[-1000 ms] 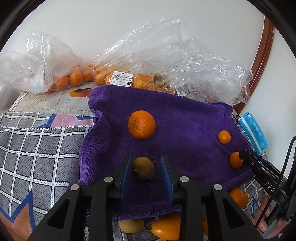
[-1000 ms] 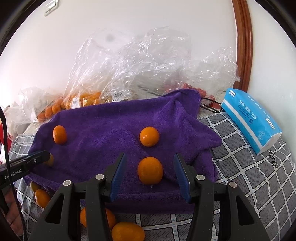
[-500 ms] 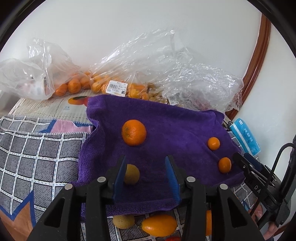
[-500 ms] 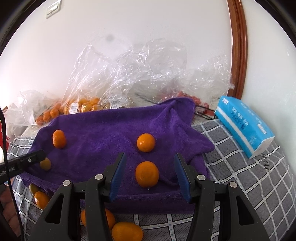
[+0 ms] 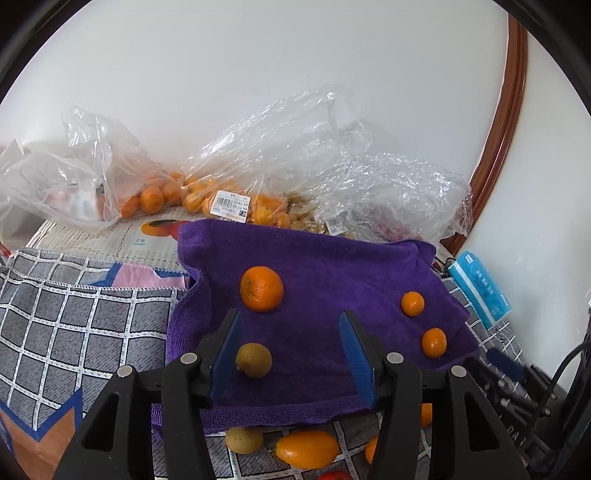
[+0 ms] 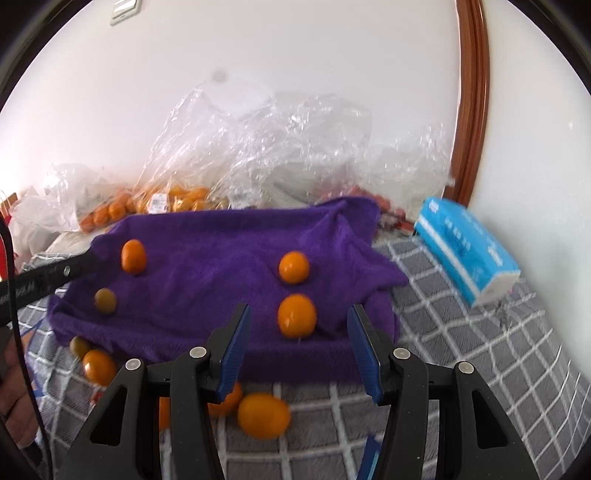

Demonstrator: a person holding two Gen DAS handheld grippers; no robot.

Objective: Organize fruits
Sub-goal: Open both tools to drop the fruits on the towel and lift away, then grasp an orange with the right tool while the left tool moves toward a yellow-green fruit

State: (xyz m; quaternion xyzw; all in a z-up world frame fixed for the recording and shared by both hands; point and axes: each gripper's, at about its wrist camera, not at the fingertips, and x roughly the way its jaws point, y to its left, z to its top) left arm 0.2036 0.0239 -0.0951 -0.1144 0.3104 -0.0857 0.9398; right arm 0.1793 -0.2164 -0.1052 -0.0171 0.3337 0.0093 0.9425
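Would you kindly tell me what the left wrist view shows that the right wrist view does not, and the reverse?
Only the left wrist view shows the pink and blue patterned patch on the grey checked cloth and the printed fruit carton under the bags. Only the right wrist view shows the white wall plate and a bare hand at the left edge. Both share the purple towel carrying four fruits, the clear plastic bags, the blue tissue pack and open grippers.
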